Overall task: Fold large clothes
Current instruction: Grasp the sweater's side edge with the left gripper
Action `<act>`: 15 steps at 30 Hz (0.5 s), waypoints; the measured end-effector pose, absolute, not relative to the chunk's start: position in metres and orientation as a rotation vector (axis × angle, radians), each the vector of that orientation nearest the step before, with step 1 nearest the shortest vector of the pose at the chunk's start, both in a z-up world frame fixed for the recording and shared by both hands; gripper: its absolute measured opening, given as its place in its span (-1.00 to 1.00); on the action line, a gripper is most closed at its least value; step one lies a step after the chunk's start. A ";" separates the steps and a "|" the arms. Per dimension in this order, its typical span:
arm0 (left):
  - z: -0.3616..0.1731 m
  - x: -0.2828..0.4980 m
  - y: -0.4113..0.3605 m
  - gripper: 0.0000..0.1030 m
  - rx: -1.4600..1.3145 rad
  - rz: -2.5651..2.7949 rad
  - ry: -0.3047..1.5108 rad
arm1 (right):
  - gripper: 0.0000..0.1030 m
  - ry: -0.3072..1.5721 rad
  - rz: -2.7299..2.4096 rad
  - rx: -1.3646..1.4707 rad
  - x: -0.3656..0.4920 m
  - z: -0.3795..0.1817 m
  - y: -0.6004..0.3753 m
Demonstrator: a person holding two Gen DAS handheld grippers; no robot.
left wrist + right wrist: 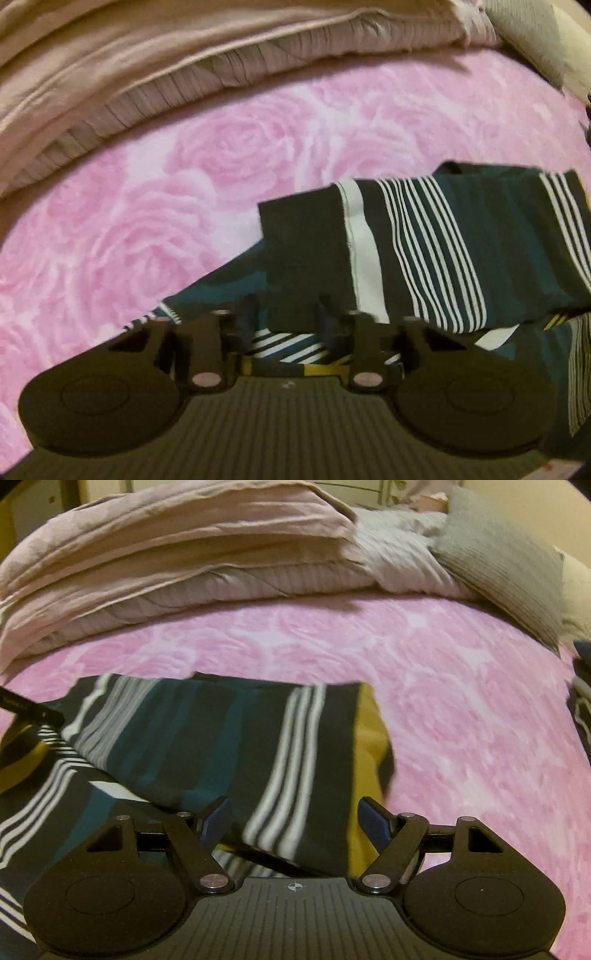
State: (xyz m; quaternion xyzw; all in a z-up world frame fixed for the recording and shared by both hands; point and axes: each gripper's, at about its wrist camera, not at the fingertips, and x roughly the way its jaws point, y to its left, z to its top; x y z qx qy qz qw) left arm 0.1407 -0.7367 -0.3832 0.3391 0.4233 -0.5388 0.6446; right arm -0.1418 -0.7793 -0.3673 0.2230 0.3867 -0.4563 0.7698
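The striped garment (207,738) lies on the pink rose-patterned bed cover (461,709), a folded flap of it raised just ahead of both tools, its long axis running left to right across the two views. The right hand-held gripper (295,816) stands spread wide with that flap's mustard edge between its fingers — not clenched. The left hand-held gripper (288,317) is also parted around the flap's dark corner; both look equally near.

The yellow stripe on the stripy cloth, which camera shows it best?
The right wrist view: the yellow stripe runs broad down the folded edge of the stripy cloth. The left wrist view shows only thin yellow slivers low down.
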 end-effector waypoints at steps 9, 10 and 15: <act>-0.342 0.158 -0.707 -1.00 0.768 -1.138 0.884 | 0.41 0.849 -0.997 0.491 -0.155 -0.360 -0.783; -0.349 0.161 -0.706 -1.00 0.774 -1.127 0.902 | 0.41 0.853 -0.989 0.495 -0.154 -0.363 -0.784; -0.361 0.162 -0.713 -0.94 0.682 -1.177 0.979 | 0.41 0.870 -0.971 0.488 -0.144 -0.373 -0.780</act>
